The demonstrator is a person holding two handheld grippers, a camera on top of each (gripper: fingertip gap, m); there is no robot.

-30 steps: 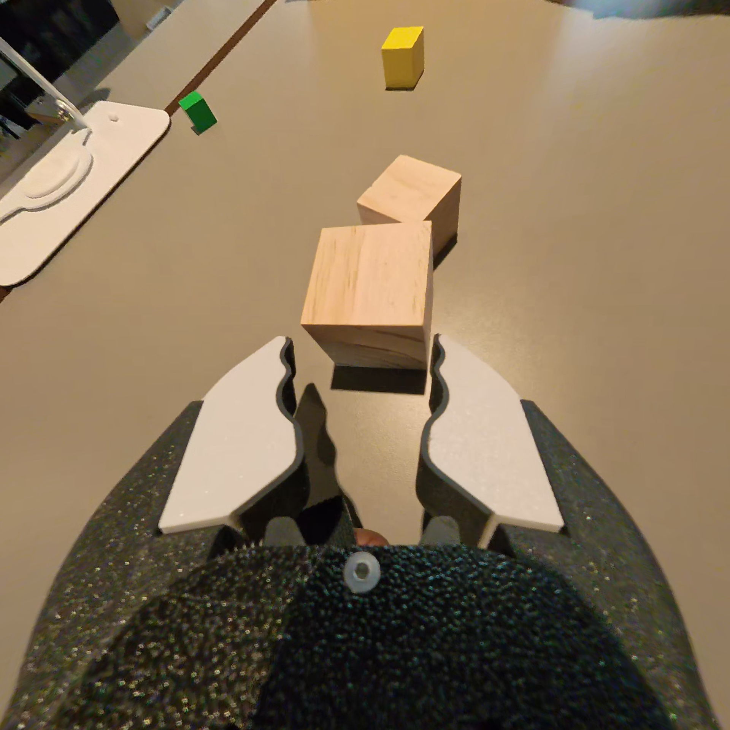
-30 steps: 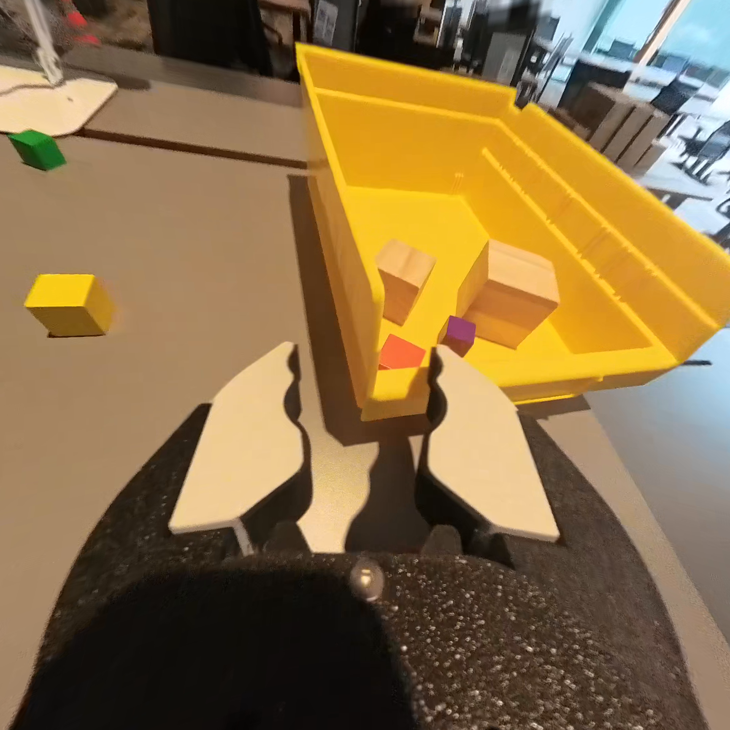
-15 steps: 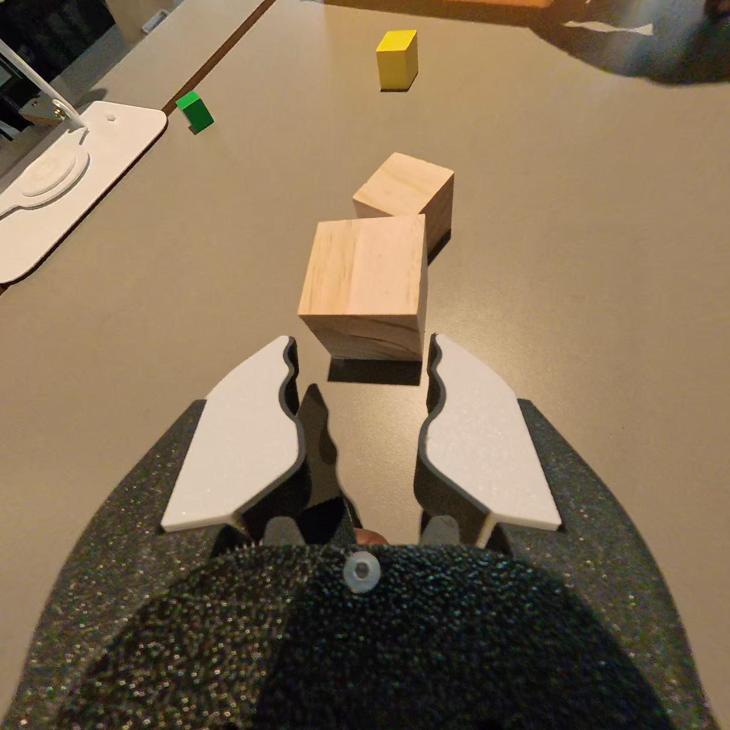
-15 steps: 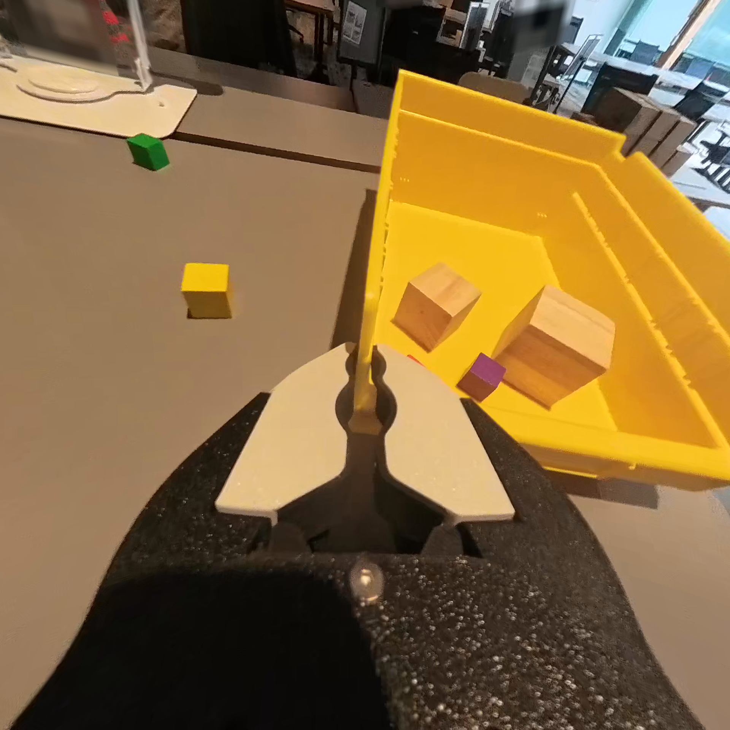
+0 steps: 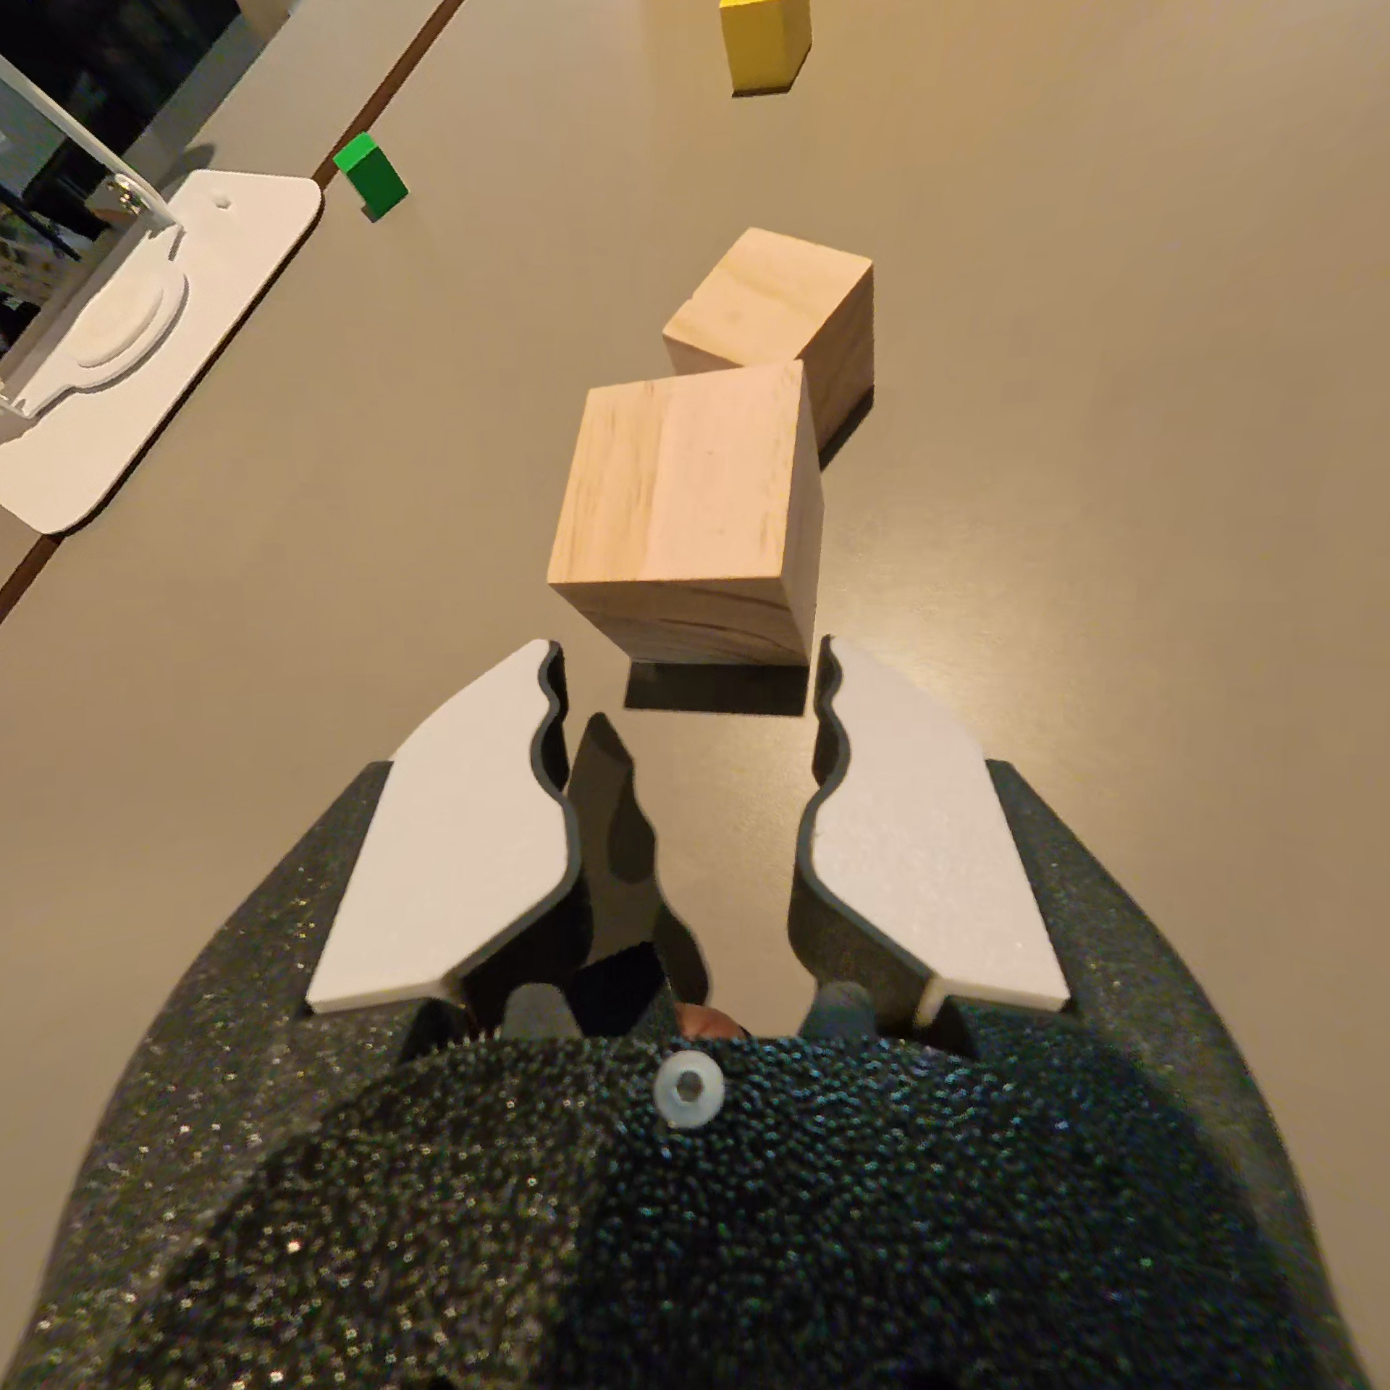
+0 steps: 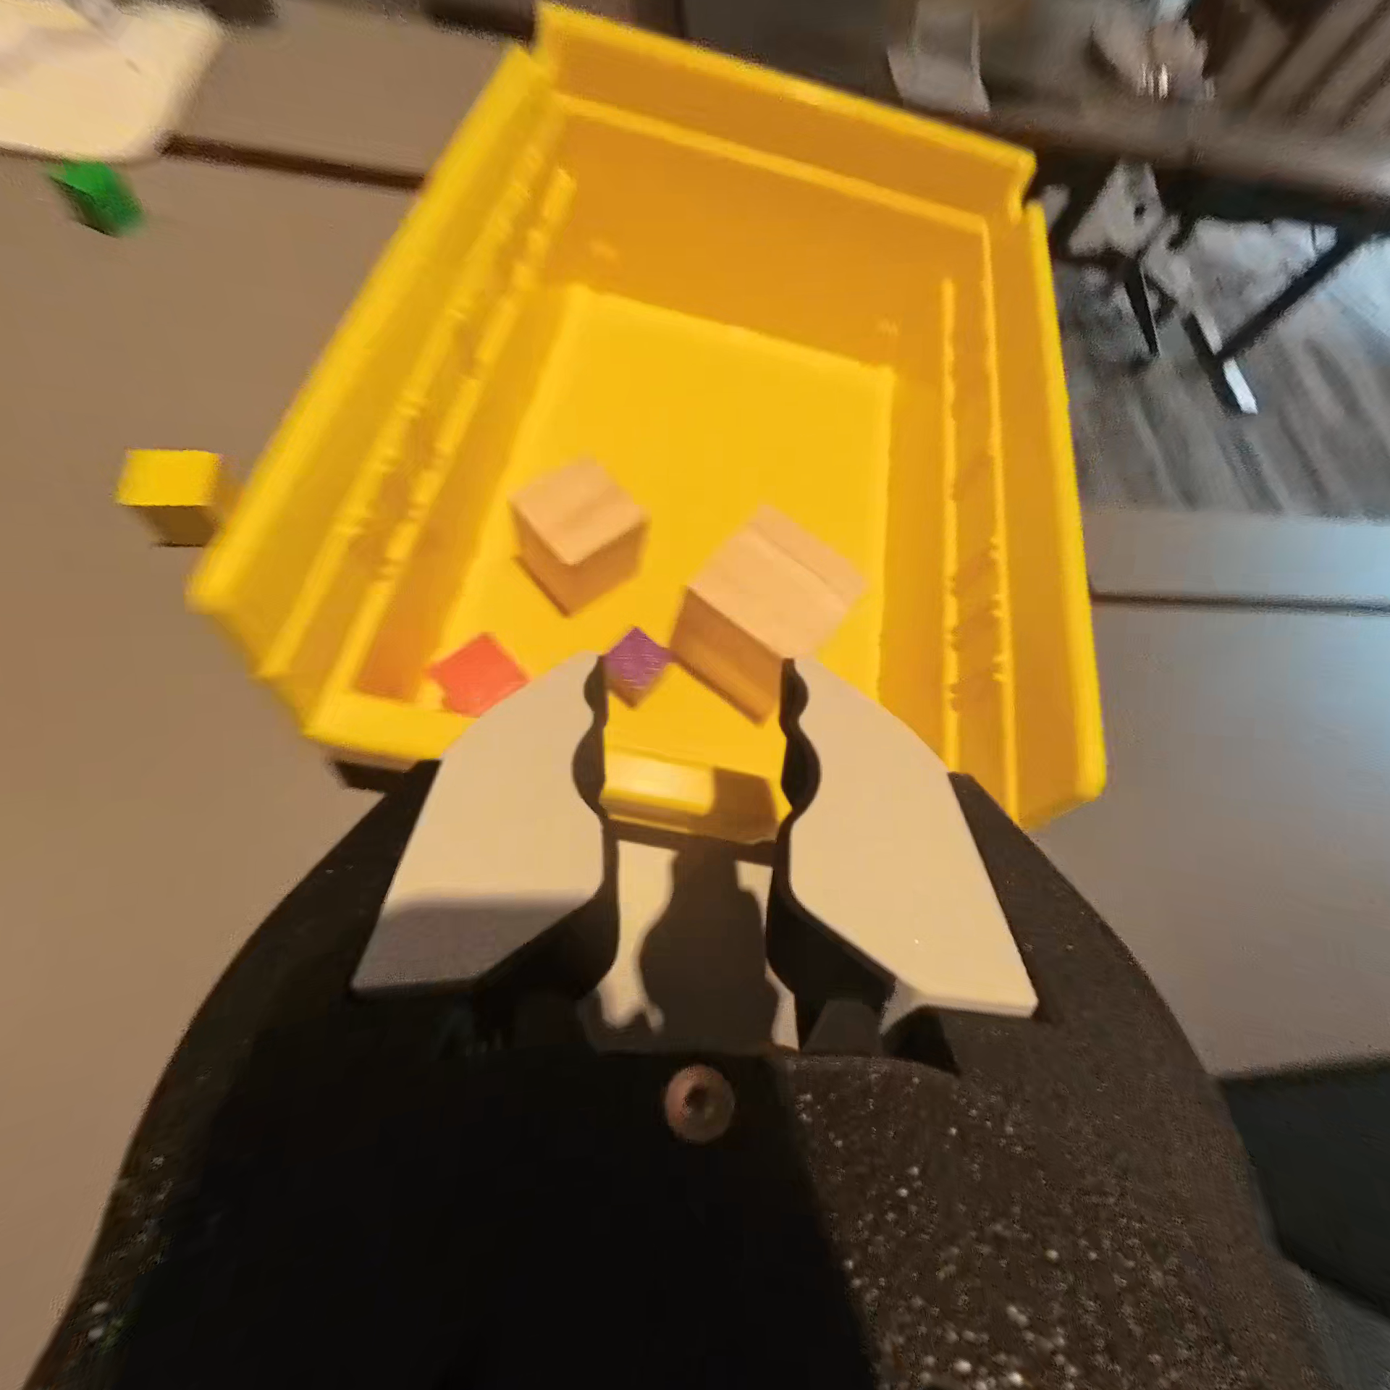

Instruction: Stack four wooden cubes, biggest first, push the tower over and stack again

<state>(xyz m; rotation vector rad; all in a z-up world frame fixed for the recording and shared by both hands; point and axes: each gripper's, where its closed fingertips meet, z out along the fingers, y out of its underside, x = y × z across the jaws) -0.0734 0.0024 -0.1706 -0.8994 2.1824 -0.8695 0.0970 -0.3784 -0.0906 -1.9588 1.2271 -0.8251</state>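
Note:
In the left wrist view, a large wooden cube stands on the tan table, with a smaller wooden cube right behind it. My left gripper is open and empty, its fingertips just short of the large cube's near face. In the right wrist view, my right gripper is open and empty above the front wall of a yellow bin. In the bin lie two more wooden cubes, a purple cube and a red cube. This view is blurred.
A yellow cube and a green cube sit farther off on the table; both also show left of the bin, the yellow cube and the green cube. A white base plate lies at the table's left edge. The tips of one gripper are about 45 cm away from the tips of the other. It is some 4 cm from my left tips to the large wooden cube.
My right gripper shut on the bin's front left corner, then let go, opened and swung over the bin's front wall. The bin now faces me more squarely. My left gripper moved slightly closer to the large cube.

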